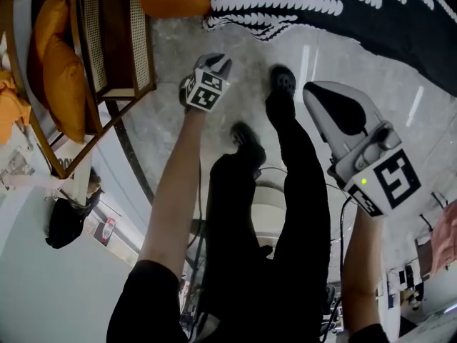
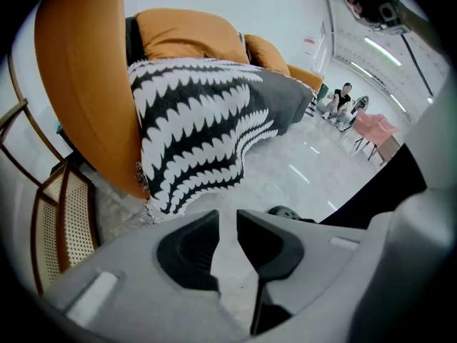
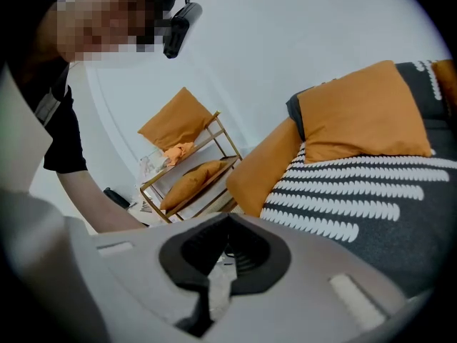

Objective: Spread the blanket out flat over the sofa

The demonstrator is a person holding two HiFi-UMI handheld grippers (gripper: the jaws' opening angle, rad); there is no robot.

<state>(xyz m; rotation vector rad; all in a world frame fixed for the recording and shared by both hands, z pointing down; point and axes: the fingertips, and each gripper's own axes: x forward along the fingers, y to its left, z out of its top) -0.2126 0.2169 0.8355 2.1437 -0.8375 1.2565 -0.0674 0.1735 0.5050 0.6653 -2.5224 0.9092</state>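
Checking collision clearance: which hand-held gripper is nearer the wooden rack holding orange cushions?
Left. The left hand-held gripper is just beside the wooden rack; the right hand-held gripper is across the person's legs, farther off.

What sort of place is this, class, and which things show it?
Probably a large studio or showroom furnished like a living room: an orange sofa with a patterned blanket draped over it, a cushion shelf, and a wide glossy floor.

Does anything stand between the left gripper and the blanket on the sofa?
Nothing visible does. Only bare grey floor lies between the left gripper, its jaws apart and empty, and the black-and-white patterned blanket draped over the orange sofa.
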